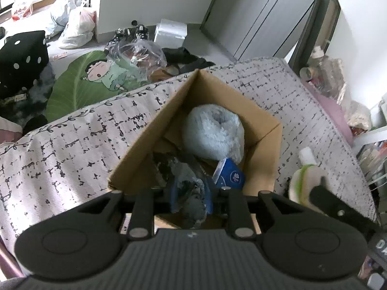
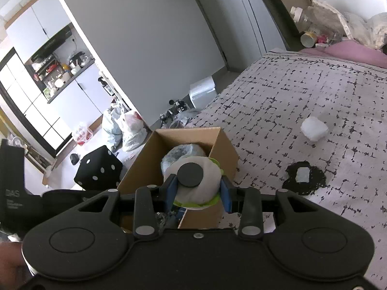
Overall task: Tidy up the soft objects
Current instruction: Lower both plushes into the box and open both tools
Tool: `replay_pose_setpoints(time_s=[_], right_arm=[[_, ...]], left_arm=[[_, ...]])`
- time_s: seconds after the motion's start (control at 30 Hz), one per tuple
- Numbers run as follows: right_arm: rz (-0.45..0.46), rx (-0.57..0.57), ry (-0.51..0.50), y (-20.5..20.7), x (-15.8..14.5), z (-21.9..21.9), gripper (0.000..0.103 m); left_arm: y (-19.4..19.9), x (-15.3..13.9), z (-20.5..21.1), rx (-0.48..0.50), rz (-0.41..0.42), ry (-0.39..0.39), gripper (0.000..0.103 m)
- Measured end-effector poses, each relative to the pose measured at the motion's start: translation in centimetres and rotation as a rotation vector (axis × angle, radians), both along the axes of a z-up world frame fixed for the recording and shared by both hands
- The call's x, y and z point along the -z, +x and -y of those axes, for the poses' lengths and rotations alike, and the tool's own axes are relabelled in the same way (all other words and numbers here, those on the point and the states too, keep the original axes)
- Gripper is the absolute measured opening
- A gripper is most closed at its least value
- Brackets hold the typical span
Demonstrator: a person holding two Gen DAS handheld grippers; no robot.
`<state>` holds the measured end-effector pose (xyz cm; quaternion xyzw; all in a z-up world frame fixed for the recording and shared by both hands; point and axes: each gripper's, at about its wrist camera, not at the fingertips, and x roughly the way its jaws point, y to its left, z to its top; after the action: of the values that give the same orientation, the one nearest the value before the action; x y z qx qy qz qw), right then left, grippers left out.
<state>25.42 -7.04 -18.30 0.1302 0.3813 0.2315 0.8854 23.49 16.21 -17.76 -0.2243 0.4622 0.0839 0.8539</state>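
An open cardboard box (image 1: 145, 145) stands on the bed's patterned cover. In it lie a fluffy pale-blue ball in plastic (image 1: 212, 133), a blue tissue pack (image 1: 229, 176) and a dark crumpled item in film. My left gripper (image 1: 191, 195) hangs over the box's near end, shut on a grey-blue soft bundle in plastic (image 1: 193, 205). My right gripper (image 2: 198, 192) is shut on a white round soft pad with a green rim and a black disc (image 2: 193, 188), held just above the box (image 2: 225, 149). That pad (image 1: 302, 181) also shows at the right of the left wrist view.
On the bed lie a white soft lump (image 2: 314, 129) and a black lacy patch with a pale square (image 2: 304, 177). On the floor beyond are a black dice cushion (image 2: 99, 171), a green leaf cushion (image 1: 79, 82) and plastic bags (image 2: 130, 130). Bottles (image 1: 321, 72) crowd the bed's far corner.
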Motion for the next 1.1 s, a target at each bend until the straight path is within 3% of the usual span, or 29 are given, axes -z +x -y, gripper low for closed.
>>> replay_pose_setpoints(time_s=[0.2,0.4,0.47,0.6,0.77,0.83,1.1], right_arm=[[0.009,-0.021,-0.001,-0.7,-0.8,-1.8,0.037],[-0.022,-0.063,0.007,-0.9,-0.6,-4.5,0.037],[-0.043,-0.064,0.029,-0.8,-0.4,-5.0,0.038],[-0.08,-0.052,0.066,-0.5,-0.1,-5.6,0.038],[-0.132,-0.078,0.157,-0.3,0.1,-6.3,0.051],[-0.157,-0.07,0.181,-0.4,0.0,-6.1,0.062],[-0.117,-0.043,0.142,-2.0,-2.5,-3.7,0.067]], left_arm=[[-1.1,-1.0,-1.0,0.002,0.025,-0.013,0.024],[-2.3,-2.4,-1.9,-0.013,0.05,-0.009,0.036],[-2.7,-2.9,-2.3,-0.021,0.062,-0.005,0.046],[-3.2,-3.8,-2.8,-0.022,0.072,0.015,0.05],[-4.1,-4.8,-3.7,-0.056,0.079,0.023,0.058],[-4.4,-5.2,-4.0,-0.065,0.077,0.032,0.062],[-5.6,-7.1,-3.0,-0.057,0.11,0.05,0.076]])
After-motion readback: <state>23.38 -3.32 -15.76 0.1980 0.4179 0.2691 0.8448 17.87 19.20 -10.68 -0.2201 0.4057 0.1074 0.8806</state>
